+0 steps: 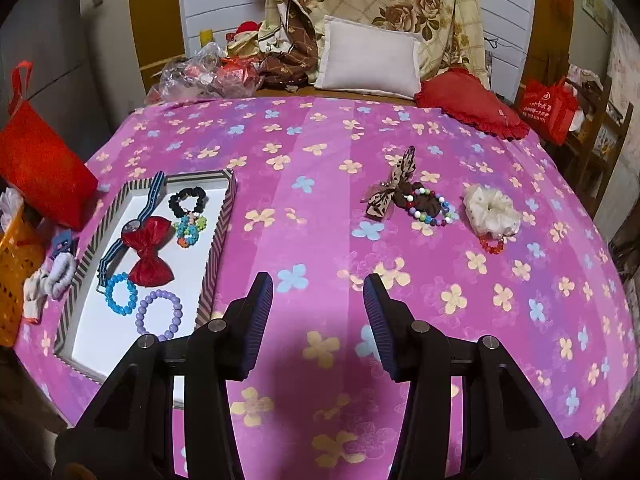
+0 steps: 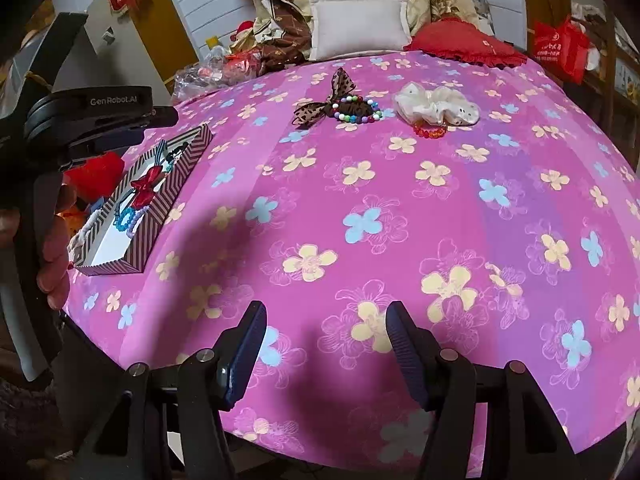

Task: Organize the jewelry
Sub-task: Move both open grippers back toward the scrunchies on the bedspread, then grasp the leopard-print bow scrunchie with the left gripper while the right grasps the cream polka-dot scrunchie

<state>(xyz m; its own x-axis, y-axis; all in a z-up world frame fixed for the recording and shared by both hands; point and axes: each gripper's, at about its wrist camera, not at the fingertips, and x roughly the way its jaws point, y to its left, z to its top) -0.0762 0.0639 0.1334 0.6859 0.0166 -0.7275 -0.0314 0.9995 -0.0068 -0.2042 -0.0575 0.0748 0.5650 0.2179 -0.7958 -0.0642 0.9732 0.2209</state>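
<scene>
A striped tray (image 1: pixel 222 232) (image 2: pixel 168 196) lies at the left of the pink flowered bedspread. It holds a red bow (image 1: pixel 150 254), a blue-striped watch, a black scrunchie (image 1: pixel 188 200), a blue bead bracelet (image 1: pixel 120 294) and a lilac bead bracelet (image 1: pixel 160 314). Across the bed lie a brown spotted bow (image 1: pixel 390 188) (image 2: pixel 328 100), a multicoloured bead bracelet (image 1: pixel 428 210) (image 2: pixel 358 110), a white scrunchie (image 1: pixel 492 210) (image 2: pixel 436 108) and a red bead bracelet (image 1: pixel 492 246) (image 2: pixel 430 131). My left gripper (image 1: pixel 318 292) hangs open and empty just right of the tray. Open and empty too, my right gripper (image 2: pixel 326 320) is over the near bedspread.
Pillows (image 1: pixel 368 58) and a red cushion (image 1: pixel 472 102) line the far edge. A red bag (image 1: pixel 40 164), an orange basket (image 1: pixel 16 272) and socks sit left of the tray. In the right wrist view the left gripper's body and a hand (image 2: pixel 56 256) fill the left side.
</scene>
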